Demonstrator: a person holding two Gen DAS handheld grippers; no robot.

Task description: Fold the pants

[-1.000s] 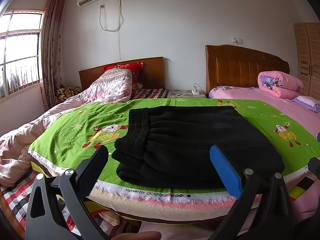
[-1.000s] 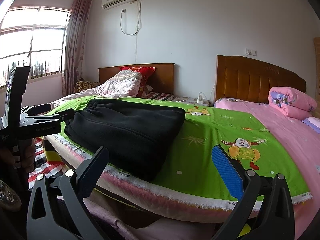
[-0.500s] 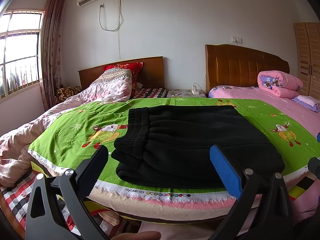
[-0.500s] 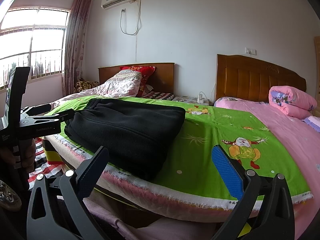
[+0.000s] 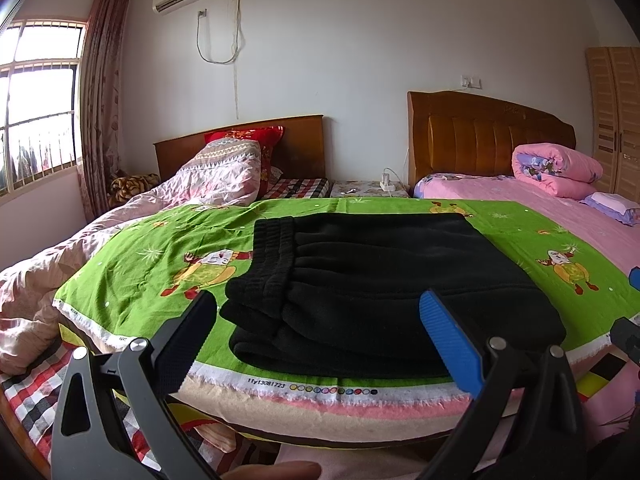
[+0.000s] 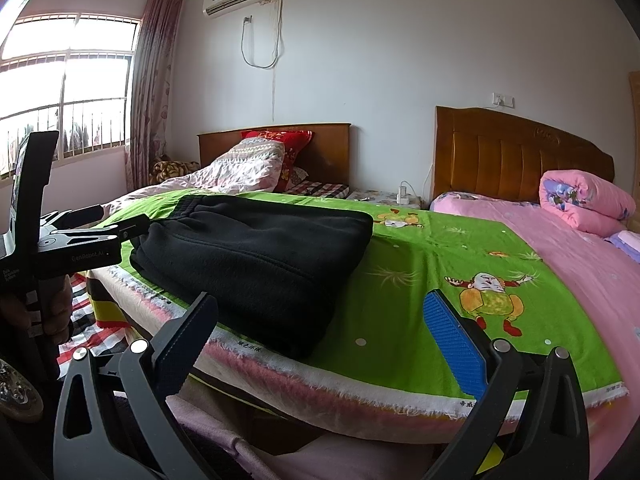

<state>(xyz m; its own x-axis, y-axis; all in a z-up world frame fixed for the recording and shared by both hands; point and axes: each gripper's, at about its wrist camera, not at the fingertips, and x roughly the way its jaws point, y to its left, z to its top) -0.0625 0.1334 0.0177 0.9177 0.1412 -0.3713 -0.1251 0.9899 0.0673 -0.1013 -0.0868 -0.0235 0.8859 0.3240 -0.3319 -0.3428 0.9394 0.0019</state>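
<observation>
Black pants lie folded in a thick stack on the green cartoon-print sheet, waistband to the left, near the sheet's front edge. My left gripper hovers in front of the stack, open, nothing between its fingers. In the right wrist view the same pants sit left of centre on the green sheet. My right gripper is open and empty, held before the bed edge to the right of the stack. The left gripper shows at that view's left edge, gripped by a hand.
A pink rolled quilt lies on the pink bed at right, by a wooden headboard. A floral duvet and red pillow occupy the left bed. A window, curtain and wardrobe line the walls.
</observation>
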